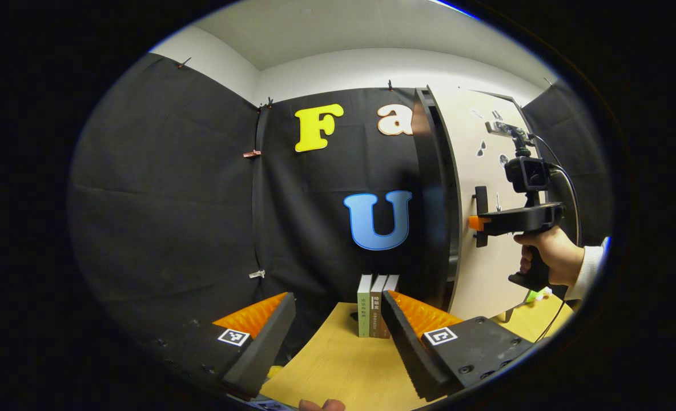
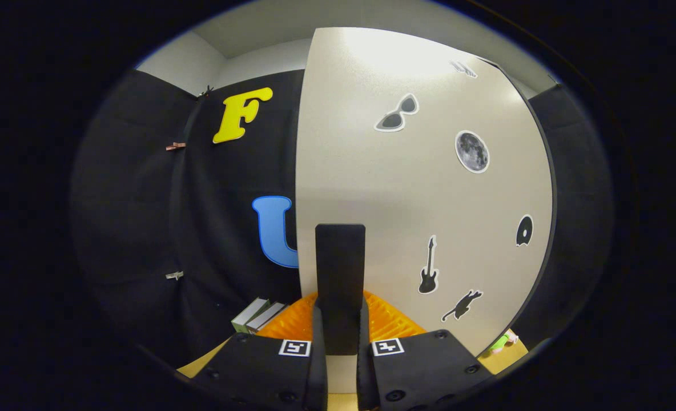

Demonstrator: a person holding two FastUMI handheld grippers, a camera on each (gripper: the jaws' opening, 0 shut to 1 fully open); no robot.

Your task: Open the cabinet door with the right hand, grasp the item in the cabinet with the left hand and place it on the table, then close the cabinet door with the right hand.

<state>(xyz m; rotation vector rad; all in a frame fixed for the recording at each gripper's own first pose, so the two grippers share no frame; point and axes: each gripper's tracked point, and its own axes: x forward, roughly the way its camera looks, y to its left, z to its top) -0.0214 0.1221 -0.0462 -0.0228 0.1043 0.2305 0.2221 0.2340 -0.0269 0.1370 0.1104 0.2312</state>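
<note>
Pale board, stiff and hinged, the cabinet door [image 2: 423,188] should swing lightly for us by its dark handle [image 2: 340,279], which our right claw [image 2: 341,337] pinches narrowly, while our left claw [image 1: 338,325] gapes wide above the tabletop [image 1: 343,365].

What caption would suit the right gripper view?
Right gripper shut on the cabinet door's handle, stickered door ahead.

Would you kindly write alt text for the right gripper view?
The right hand-held gripper is shut on the dark handle of a pale cabinet door decorated with stickers. A few books stand on the wooden table at lower left.
</note>
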